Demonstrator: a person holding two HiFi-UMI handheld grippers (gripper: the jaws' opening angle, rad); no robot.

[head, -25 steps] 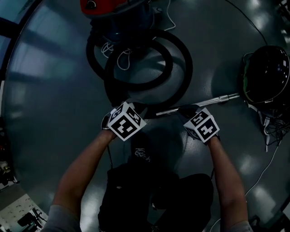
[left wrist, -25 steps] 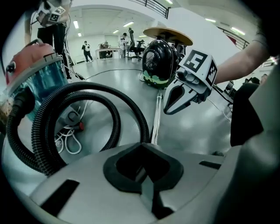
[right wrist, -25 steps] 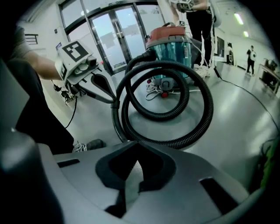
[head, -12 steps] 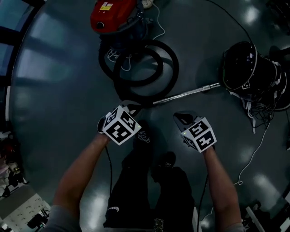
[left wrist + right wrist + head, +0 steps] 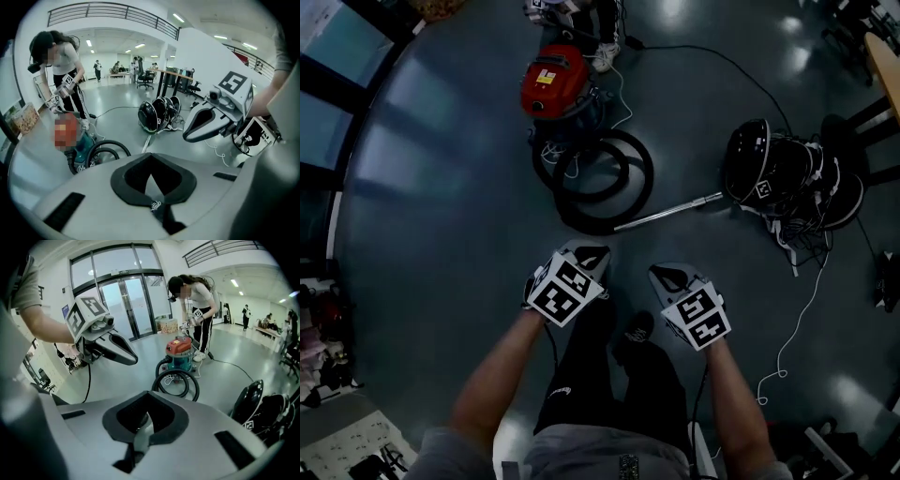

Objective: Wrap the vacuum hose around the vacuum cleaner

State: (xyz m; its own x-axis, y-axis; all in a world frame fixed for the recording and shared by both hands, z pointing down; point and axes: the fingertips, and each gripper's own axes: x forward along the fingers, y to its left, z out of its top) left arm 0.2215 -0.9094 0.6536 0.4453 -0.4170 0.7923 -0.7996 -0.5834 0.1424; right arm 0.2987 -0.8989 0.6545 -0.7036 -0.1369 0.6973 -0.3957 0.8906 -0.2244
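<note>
Saw vacuum [image 5: 555, 86] on the floor [image 5: 441, 187], well ahead. Found hose [image 5: 649, 178] coiled in loops on the floor just beside it, not wrapped round it, with wand [image 5: 666, 211] lying at the coil's end. Noted left gripper [image 5: 586, 255] and right gripper [image 5: 670, 275] side by side, jaws closed on nothing.

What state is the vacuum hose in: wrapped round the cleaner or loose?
Loose. The hose lies in coils on the floor beside the vacuum cleaner, not round its body.
</note>
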